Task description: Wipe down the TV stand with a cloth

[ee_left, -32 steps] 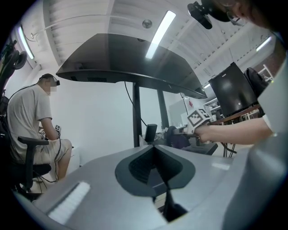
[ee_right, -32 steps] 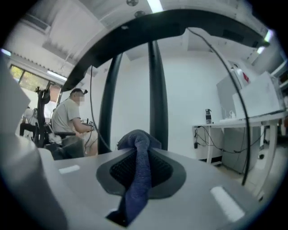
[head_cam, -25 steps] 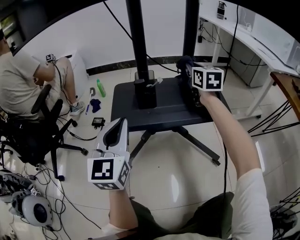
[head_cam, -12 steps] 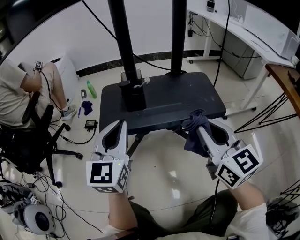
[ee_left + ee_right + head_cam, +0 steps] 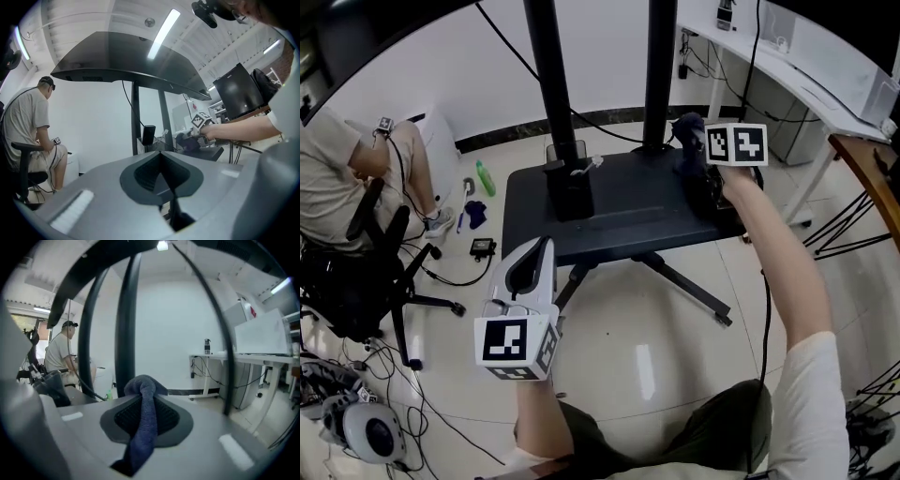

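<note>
Field notes, both views + head view.

R gripper (image 5: 692,141): out at arm's reach over the far-right part of the TV stand (image 5: 619,216), just beside the right-hand pole (image 5: 660,66). Jaws clenched on the cloth (image 5: 685,125), a dark blue one, bunched at the tips. In the right gripper view my R gripper (image 5: 146,404) had the cloth (image 5: 142,432) running as a twisted strip down between the pads, with a knob of it poking out past the tips. Couldn't tell if the cloth touched the stand's black surface.

L gripper (image 5: 534,258): held low and near my body, short of the stand's front edge, over the floor, pointing toward the stand. In the left gripper view the L gripper (image 5: 162,174) had its jaws closed together with nothing between.

Stand: flat black base w/ two upright poles; left-hand pole (image 5: 546,84) w/ a small black box (image 5: 572,187) at its foot.

Surroundings: person seated (image 5: 342,178) at far left on an office chair (image 5: 370,272), green bottle (image 5: 485,178) on the floor nearby, white desk (image 5: 787,70) at upper right.
</note>
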`<state>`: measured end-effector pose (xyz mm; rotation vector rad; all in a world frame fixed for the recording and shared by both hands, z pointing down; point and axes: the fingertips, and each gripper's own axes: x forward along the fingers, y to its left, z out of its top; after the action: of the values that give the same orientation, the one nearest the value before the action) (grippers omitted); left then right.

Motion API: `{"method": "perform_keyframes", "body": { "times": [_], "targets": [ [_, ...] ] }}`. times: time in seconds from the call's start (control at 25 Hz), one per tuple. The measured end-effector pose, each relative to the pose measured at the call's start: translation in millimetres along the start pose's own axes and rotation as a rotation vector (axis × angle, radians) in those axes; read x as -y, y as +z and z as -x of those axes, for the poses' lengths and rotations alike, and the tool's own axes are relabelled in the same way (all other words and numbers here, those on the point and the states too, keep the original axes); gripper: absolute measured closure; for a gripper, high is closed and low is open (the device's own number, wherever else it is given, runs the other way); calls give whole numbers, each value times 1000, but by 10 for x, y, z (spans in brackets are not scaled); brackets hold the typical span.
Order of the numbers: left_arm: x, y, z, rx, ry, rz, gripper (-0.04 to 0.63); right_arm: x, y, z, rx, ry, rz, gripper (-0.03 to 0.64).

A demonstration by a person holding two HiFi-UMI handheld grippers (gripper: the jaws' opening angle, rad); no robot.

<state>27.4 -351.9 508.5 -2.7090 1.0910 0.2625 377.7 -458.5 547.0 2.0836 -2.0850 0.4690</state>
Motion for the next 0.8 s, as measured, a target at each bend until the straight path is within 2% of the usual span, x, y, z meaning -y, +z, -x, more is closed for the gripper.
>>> {"method": "perform_keyframes", "body": {
  "times": [0.12,0.2,0.28,0.36,0.44,0.56,0.6,0.64,0.72,0.8],
  "targets": [
    [-30,4,0,-1,10,-2,485,151,-166,-341,-128,9,-25,565],
    [-43,-14,1,4,12,-5,485,108,-214,-291,-128,32,-2,565],
    [-49,-97,-4,8,10,-8,485,-88,-292,-54,-71,87,57,565],
    [-17,-224,-50,3,2,-5,486,-337,-404,355,34,139,133,565],
    [74,-271,-140,5,-20,-7,486,-518,-512,931,159,142,184,565],
    [217,-271,-253,8,-39,-9,485,-720,-850,1757,269,139,107,565],
    [248,-279,-276,7,-38,-4,486,-845,-872,1965,338,148,89,565],
    [268,-276,-291,5,-34,2,486,-1011,-793,2146,434,149,106,565],
    [277,-223,-294,0,-23,6,485,-1421,-462,2418,638,125,226,563],
    [253,-144,-250,-3,-6,-3,485,-1838,-221,2513,749,128,329,563]
  ]
}}
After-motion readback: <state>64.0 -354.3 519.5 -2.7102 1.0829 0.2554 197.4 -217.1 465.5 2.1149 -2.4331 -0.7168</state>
